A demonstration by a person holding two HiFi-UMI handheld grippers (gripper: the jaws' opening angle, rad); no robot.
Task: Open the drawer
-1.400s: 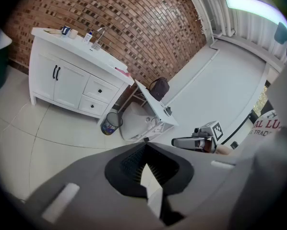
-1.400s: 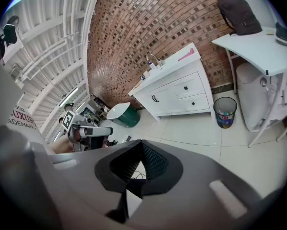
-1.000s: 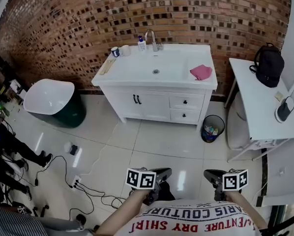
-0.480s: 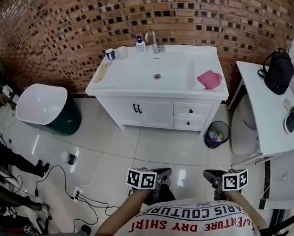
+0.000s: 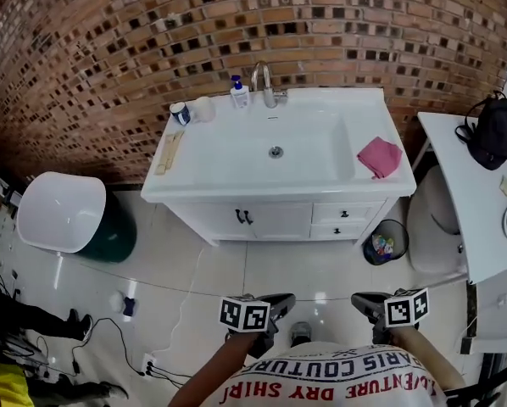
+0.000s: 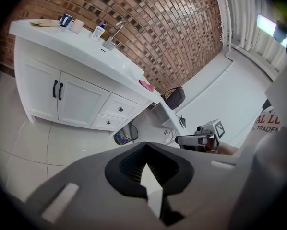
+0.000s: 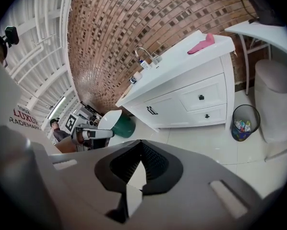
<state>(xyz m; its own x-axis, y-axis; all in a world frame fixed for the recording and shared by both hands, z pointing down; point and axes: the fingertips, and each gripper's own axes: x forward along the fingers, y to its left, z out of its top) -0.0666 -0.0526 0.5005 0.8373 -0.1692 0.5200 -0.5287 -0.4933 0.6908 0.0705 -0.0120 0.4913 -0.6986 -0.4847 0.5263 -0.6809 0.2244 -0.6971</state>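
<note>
Arms were tucked at torso; left gripper (image 5: 276, 302) and right gripper (image 5: 363, 302) pointed down, far from drawer (image 5: 345, 214), fingers (image 7: 155, 163) seemingly clenched empty.

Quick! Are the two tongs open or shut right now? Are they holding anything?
Left tongs: shut, holding nothing.
Right tongs: shut, holding nothing.

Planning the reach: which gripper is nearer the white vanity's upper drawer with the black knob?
Right. The right gripper is roughly in line with the upper drawer; the left gripper is farther left, opposite the cabinet doors.
</note>
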